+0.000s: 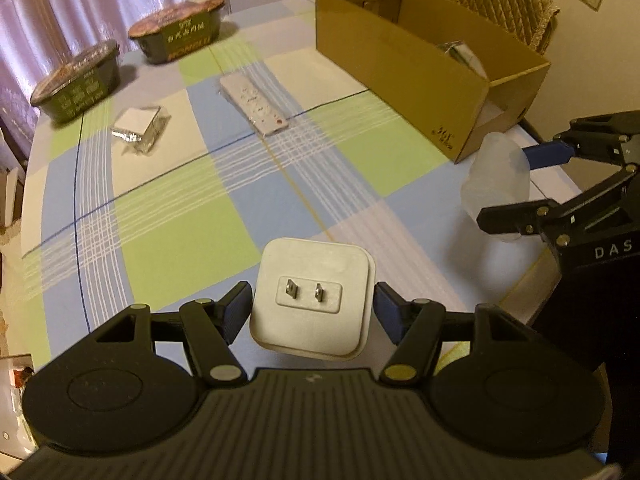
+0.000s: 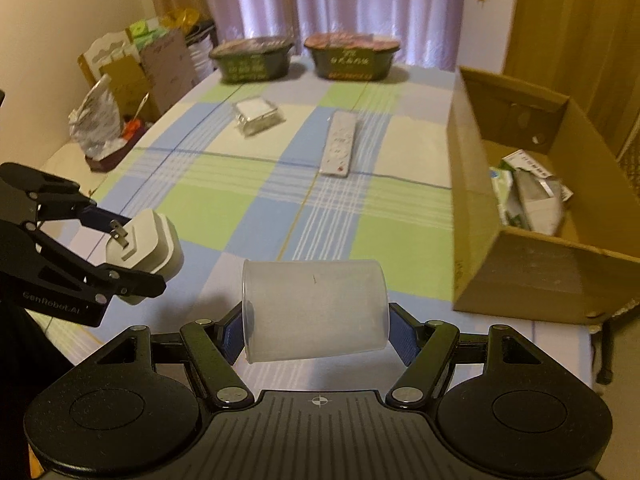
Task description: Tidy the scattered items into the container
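Plug: the white plug block (image 1: 312, 304) sits between the blue pads of the left tongs (image 1: 310, 312), held up above the surface, its two metal pins facing the camera.
Cup: the see-through plastic cup (image 2: 316, 310) lies on its side between the pads of the right tongs (image 2: 318, 326), also lifted.
Left tongs: closed on the plug.
Right tongs: closed on the cup, just beside the near end of the box.
Box: the brown cardboard box (image 2: 532, 276) stands open on the right side of the surface, with some packets (image 2: 528, 196) already inside.
Remote: the white remote (image 1: 254, 103) lies flat in the middle, left of the box.
Small pack: a clear pack with a white top (image 1: 138, 128) lies left of the remote.
Noodle bowls: two dark bowls (image 1: 180, 28) stand side by side at the far edge by the curtain (image 2: 360, 0).
Surface: covered by a blue, green and white checked cloth (image 1: 192, 208).
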### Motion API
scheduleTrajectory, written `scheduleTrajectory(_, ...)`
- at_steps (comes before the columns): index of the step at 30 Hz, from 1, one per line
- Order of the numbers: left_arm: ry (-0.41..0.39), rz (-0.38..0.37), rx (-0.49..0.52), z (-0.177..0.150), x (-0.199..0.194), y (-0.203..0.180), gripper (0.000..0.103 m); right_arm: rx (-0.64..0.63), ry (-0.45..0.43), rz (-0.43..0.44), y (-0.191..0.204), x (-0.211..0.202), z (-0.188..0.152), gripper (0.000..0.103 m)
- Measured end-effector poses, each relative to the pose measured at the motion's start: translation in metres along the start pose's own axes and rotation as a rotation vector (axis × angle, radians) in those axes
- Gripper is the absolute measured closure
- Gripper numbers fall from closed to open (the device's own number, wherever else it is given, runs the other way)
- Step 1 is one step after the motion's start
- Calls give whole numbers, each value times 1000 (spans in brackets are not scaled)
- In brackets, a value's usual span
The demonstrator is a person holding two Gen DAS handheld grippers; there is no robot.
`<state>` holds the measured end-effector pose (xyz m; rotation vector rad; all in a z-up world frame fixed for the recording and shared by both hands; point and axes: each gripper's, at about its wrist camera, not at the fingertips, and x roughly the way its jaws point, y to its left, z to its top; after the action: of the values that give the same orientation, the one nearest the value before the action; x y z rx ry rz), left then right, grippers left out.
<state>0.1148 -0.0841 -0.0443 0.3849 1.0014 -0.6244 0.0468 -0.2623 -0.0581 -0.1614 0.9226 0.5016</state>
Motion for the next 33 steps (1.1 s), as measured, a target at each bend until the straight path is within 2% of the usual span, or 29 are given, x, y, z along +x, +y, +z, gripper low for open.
scheduleTrajectory(11, -32, -4, 11, 1, -21, -29, 41, 41, -54, -24, -9, -32, -8, 30)
scheduleTrajectory(33, -66, -9, -1, 27, -22, -50, 41, 115, -105, -66, -44, -53, -9, 30)
